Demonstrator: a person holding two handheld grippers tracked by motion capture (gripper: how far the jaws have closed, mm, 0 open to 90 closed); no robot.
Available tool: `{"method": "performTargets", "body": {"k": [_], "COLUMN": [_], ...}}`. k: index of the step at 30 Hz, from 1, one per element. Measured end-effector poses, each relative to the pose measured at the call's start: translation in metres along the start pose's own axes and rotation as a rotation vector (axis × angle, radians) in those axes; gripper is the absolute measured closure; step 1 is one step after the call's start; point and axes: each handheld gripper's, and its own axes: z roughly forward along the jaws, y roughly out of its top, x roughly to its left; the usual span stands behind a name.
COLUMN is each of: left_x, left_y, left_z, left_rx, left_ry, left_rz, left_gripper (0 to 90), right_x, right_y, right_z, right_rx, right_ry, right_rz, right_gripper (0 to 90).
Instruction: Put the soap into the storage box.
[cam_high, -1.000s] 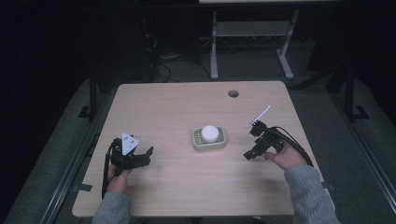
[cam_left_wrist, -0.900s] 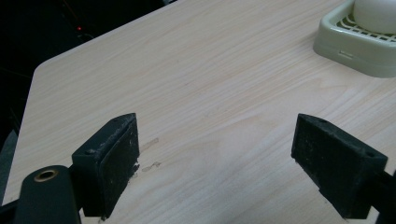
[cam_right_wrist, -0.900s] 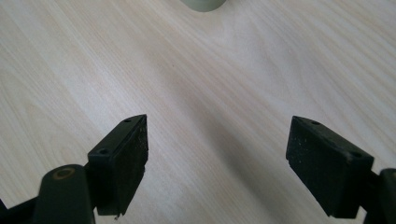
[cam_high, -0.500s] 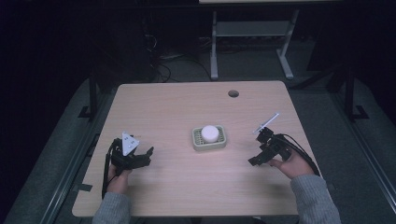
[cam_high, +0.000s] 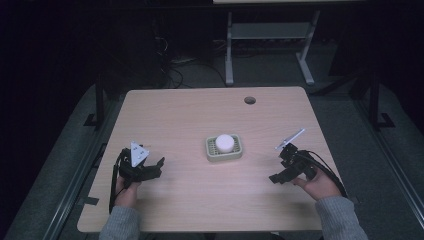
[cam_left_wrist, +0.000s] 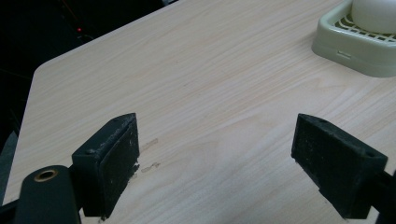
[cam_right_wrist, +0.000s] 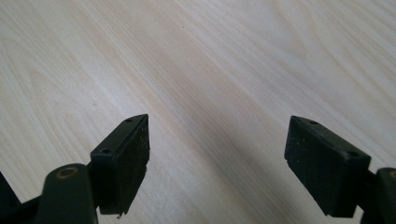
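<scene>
A pale green soap dish (cam_high: 212, 153) sits in the middle of the wooden table (cam_high: 190, 115), with a white round soap (cam_high: 224, 142) on it. The left gripper view catches the dish (cam_left_wrist: 343, 46) and soap (cam_left_wrist: 376, 11) at its top right. My left gripper (cam_high: 156, 168) rests at the table's front left, open, nothing between its jaws (cam_left_wrist: 215, 163). My right gripper (cam_high: 276, 177) is low over the table at the front right, open and empty (cam_right_wrist: 217, 158), with bare wood beneath it.
A round cable hole (cam_high: 249, 100) lies near the table's far edge. A white metal frame (cam_high: 265, 35) stands on the floor beyond the table. Dark floor surrounds the table on all sides.
My right gripper has drawn back from the dish toward the front right edge of the table and come lower. The left gripper has stayed put.
</scene>
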Motion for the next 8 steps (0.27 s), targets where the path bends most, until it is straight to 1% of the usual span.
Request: {"method": "performTargets", "body": {"k": [1, 4, 5, 6, 8], "left_x": [-0.001, -0.001, -0.001, 0.0, -0.001], "left_y": [0.0, 0.0, 0.0, 0.0, 0.0], "left_z": [0.0, 0.0, 0.0, 0.0, 0.0], "left_rx": [0.0, -0.002, -0.002, -0.001, -0.002], "left_ry": [-0.001, 0.0, 0.0, 0.001, -0.001], "left_rz": [-0.011, -0.01, -0.011, -0.01, -0.01], "left_gripper": [14.8, 14.8, 14.8, 14.9, 14.8], "right_x": [0.001, 0.003, 0.004, 0.005, 0.006], "right_y": [-0.002, -0.01, -0.013, -0.015, -0.019], "right_z": [0.0, -0.001, -0.002, -0.003, -0.004], "right_rx": [-0.005, -0.026, -0.029, -0.035, -0.039], "right_ry": [-0.002, -0.001, 0.0, -0.002, -0.002], "right_rz": [-0.001, 0.004, 0.014, 0.008, 0.013], "right_gripper": [21.6, 21.7, 21.7, 21.7, 21.6]}}
